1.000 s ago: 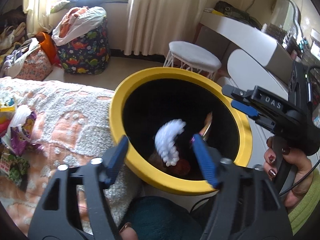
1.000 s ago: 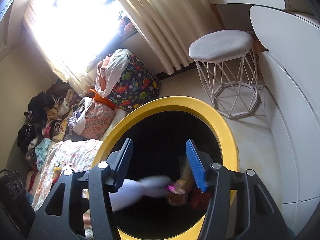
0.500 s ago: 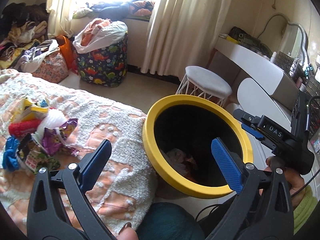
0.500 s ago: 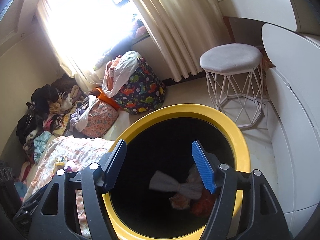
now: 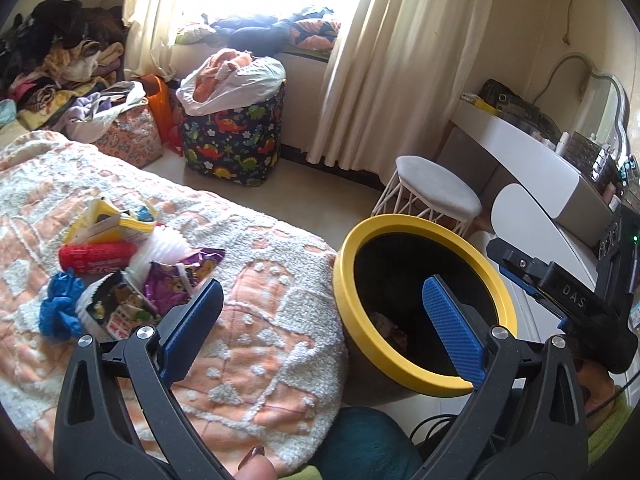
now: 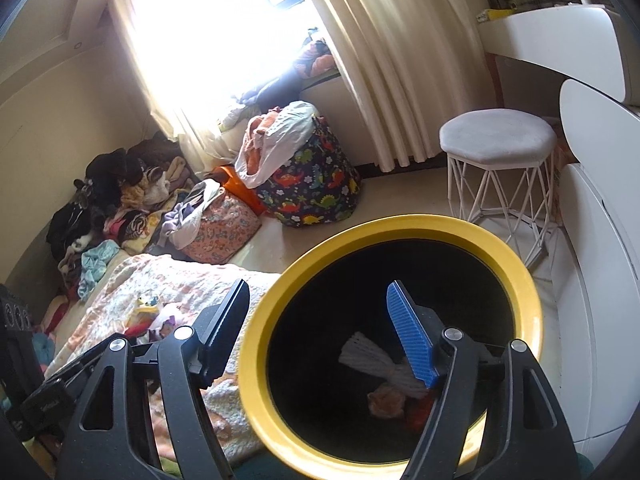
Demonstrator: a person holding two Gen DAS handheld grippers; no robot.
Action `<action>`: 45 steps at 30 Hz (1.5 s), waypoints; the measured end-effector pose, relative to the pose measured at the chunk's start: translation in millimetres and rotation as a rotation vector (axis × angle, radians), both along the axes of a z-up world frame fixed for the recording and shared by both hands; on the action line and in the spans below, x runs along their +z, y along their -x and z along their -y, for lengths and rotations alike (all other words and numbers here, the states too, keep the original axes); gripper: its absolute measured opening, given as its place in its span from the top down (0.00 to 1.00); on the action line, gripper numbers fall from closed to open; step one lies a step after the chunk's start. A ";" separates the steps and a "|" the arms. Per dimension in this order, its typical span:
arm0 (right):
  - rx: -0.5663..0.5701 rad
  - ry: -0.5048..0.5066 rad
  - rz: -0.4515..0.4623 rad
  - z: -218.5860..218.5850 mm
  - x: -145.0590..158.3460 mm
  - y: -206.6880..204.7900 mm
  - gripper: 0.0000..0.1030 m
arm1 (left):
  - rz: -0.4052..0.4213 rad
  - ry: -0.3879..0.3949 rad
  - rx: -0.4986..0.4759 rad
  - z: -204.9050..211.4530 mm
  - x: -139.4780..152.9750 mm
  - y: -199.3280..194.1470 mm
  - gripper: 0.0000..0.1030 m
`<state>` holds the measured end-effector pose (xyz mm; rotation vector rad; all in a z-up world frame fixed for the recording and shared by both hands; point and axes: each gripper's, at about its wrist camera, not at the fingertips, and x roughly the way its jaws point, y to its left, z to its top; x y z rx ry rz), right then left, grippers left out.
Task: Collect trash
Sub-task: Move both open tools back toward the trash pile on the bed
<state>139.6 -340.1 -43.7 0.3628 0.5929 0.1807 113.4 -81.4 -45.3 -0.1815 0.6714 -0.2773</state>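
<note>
A black bin with a yellow rim (image 5: pixel 416 222) (image 6: pixel 256 320) stands beside the bed. Inside lie a white ribbed wrapper (image 6: pixel 366 354) and orange and red scraps (image 6: pixel 386 402). A pile of trash lies on the orange and white blanket (image 5: pixel 260 344): a red packet (image 5: pixel 96 258), a yellow carton (image 5: pixel 106 226), a purple wrapper (image 5: pixel 176 280), a blue glove (image 5: pixel 58 312) and a printed cup (image 5: pixel 116 306). My left gripper (image 5: pixel 320 320) is open and empty, above the blanket's edge, right of the pile. My right gripper (image 6: pixel 316 332) is open and empty over the bin; it also shows in the left wrist view (image 5: pixel 560 296).
A white wire stool (image 5: pixel 434 194) (image 6: pixel 498 148) stands behind the bin. A white dressing table (image 5: pixel 536 152) is at the right. A dinosaur-print laundry bag (image 5: pixel 232 140) (image 6: pixel 312 184), a floral bag (image 5: pixel 128 136) and heaped clothes (image 6: pixel 116 196) lie by the curtained window.
The white wrapper dropped from my left gripper into the bin and settled there. My left gripper then pulled back and swung left, bringing the trash pile into view. My right gripper rose slightly.
</note>
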 end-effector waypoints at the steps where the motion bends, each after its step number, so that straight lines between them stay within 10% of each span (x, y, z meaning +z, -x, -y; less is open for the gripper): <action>1: 0.007 0.003 0.002 -3.1 1.3 0.1 0.33 | 0.002 0.001 0.009 -3.4 0.8 0.6 0.11; 45: 0.306 0.131 0.005 -133.7 12.3 13.0 0.32 | 0.030 0.078 0.299 -144.6 2.1 10.6 0.11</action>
